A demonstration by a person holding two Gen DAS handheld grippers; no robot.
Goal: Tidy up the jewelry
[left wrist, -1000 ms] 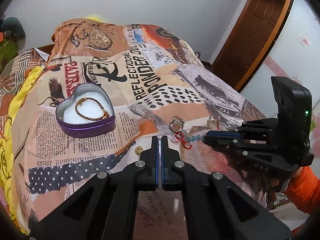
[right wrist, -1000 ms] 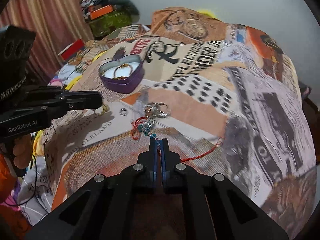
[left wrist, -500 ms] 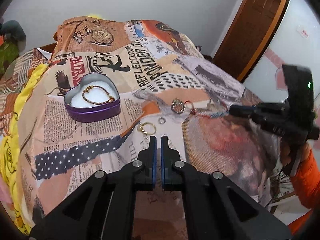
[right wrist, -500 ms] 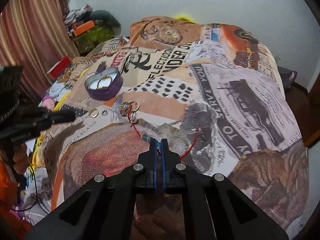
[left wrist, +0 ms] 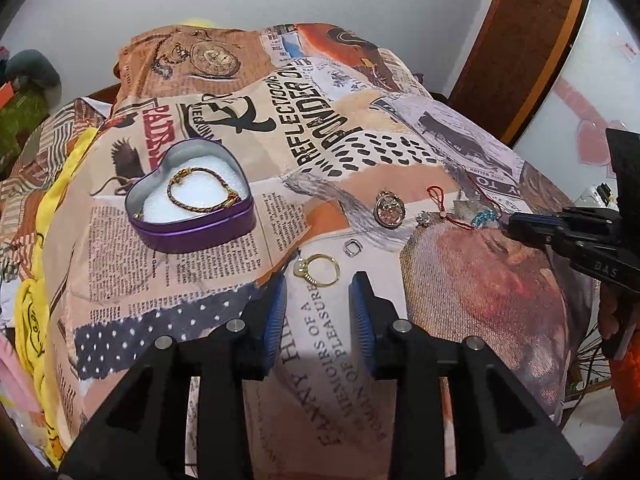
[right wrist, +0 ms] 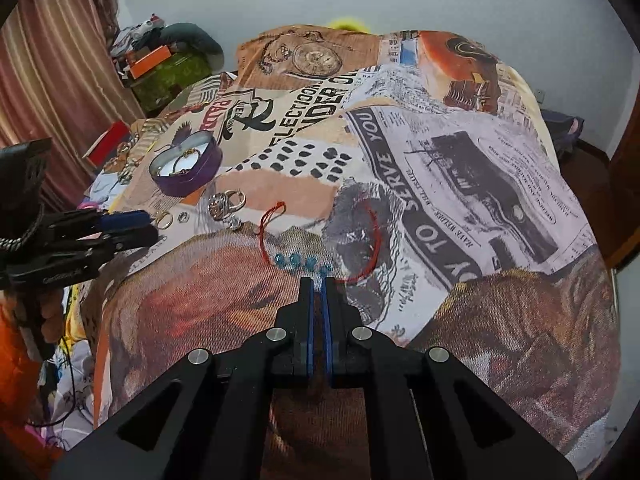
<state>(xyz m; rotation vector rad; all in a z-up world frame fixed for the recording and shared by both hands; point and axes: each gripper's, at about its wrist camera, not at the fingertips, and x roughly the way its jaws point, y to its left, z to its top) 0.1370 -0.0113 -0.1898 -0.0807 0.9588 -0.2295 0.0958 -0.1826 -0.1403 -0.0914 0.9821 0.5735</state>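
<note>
Opening its jaws above the gold ring (left wrist: pixel 318 270), the left gripper (left wrist: pixel 318 308) readies a pickup for the heart tin (left wrist: pixel 192 232); the right gripper (right wrist: pixel 318 280) stays pinched on the red-cord bracelet (right wrist: pixel 304 260).

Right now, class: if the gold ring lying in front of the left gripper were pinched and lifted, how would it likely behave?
The gold ring looks rigid and small, so probably light. It lies flat on soft printed cloth, so the opening left gripper may pinch fabric too. Its thin, smooth band could slip or roll on edge.
</note>
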